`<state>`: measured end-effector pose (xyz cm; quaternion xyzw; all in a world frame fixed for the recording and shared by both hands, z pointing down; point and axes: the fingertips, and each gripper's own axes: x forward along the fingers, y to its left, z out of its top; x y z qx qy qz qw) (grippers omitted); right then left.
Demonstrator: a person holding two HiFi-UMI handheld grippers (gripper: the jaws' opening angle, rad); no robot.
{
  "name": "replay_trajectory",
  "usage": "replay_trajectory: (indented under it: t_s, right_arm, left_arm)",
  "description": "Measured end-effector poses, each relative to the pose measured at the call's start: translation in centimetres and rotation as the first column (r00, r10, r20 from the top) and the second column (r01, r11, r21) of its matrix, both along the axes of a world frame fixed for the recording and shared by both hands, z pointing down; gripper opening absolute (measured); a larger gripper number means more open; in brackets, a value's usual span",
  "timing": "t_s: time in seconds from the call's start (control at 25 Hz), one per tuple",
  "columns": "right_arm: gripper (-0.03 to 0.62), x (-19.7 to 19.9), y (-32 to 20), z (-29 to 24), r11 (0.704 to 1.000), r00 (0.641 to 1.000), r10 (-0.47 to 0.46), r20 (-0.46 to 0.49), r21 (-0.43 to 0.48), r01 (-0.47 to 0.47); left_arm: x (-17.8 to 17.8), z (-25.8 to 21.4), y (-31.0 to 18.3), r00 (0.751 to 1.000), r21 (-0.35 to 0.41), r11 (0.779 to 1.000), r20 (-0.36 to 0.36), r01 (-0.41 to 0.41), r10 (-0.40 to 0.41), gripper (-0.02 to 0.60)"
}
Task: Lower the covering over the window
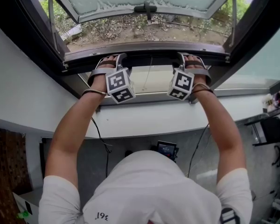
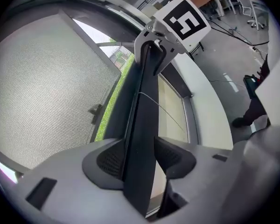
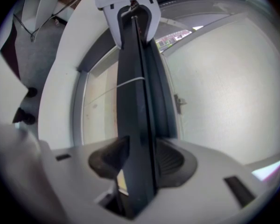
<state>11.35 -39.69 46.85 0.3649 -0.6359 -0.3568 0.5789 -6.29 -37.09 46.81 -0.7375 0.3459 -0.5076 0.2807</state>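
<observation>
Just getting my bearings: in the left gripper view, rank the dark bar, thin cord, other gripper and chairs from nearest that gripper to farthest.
1. dark bar, between its jaws.
2. thin cord, midway along the bar, on its right.
3. right gripper, at the bar's far end.
4. chairs, top right, across the room.
</observation>
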Motion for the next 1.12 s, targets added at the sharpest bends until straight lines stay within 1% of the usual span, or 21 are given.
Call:
replay_trajectory:
  t_s: [0.2, 0.32, 0.52, 0.84, 0.92, 1.0, 1.12]
  right_arm:
    - [0.187, 0.09, 0.24, -0.01, 1.0, 1.0, -0.01, -0.001, -0.002, 0.01]
    - [0.187, 0.03, 0.25, 0.03, 1.0, 1.0, -0.015, -0.005, 0.002, 0.015]
    - [0.187, 0.1, 0.28, -0.05, 1.0, 1.0, -0.024, -0.007, 0.006, 0.024]
    - [0.187, 0.07, 0.32, 0.02, 1.0, 1.0, -0.021, 0.0, 0.0, 0.021]
    - [0.187, 0.08, 0.32, -0.06, 1.0, 1.0, -0.017, 0.013, -0.005, 0.017]
    - [0.187, 0.0, 0.36, -0.19, 1.0, 0.999, -0.011, 0.046, -0.014, 0.011]
    - [0.187, -0.23, 0.59, -0.37, 1.0, 0.995, -0.003, 0.096, -0.028, 0.006]
  left_arm:
    - [0.09, -0.49, 0.15, 0.999, -0.003, 1.0, -0.051, -0.002, 0.002, 0.207]
    - [0.02, -0.43, 0.24, 0.998, 0.0, 1.0, -0.059, -0.005, 0.005, 0.207]
    - [0.06, -0.71, 0.31, 0.996, -0.006, 1.0, -0.091, -0.006, 0.005, 0.207]
    - [0.05, -0.58, 0.36, 0.995, -0.019, 1.0, -0.1, -0.001, -0.001, 0.207]
    - [0.06, -0.62, 0.39, 0.994, -0.024, 1.0, -0.106, 0.002, -0.005, 0.207]
    - [0.09, -0.66, 0.45, 0.993, -0.035, 0.999, -0.12, 0.006, -0.01, 0.207]
    - [0.14, -1.05, 0.66, 0.987, -0.048, 0.999, -0.159, 0.012, -0.02, 0.206]
